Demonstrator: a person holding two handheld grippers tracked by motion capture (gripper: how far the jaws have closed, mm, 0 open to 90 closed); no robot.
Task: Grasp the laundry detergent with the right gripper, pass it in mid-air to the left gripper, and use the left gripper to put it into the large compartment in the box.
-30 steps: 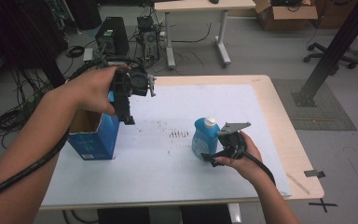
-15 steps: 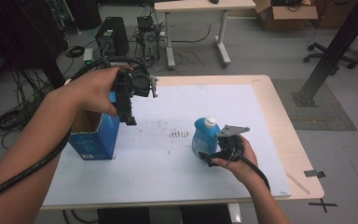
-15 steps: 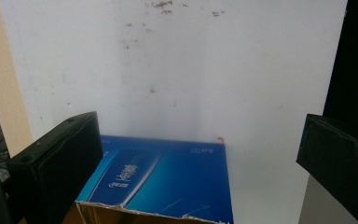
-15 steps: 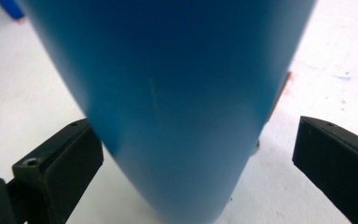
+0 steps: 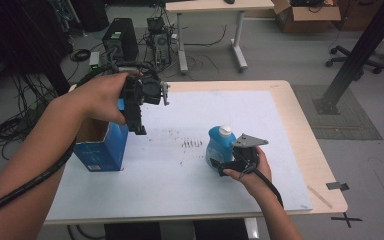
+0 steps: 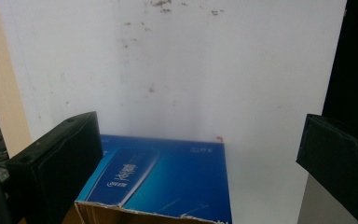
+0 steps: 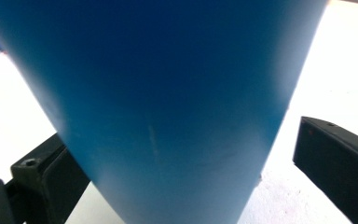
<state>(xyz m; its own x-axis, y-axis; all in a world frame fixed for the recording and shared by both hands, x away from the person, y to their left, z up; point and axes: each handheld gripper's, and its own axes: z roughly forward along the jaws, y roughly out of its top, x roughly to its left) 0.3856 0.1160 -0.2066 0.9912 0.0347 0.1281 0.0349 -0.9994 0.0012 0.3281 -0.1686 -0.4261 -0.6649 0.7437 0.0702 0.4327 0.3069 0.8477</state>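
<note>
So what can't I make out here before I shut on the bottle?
- Inside of the blue box: high view, hidden by its own walls and the left forearm.
- Blue bottle label and cap: right gripper view, too close, cut off by the edges.
- Box lettering: left gripper view, too small.

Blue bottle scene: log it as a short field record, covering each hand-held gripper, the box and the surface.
bottle: blue bottle with white cap, upright on the white mat
right hand-held gripper: at the bottle's base, jaws open on either side of it, a gap showing at one jaw
left hand-held gripper: raised above the mat, jaws open, holding nothing
box: blue carton, top open, at the mat's left edge
mat: dark smudges near the middle
</note>
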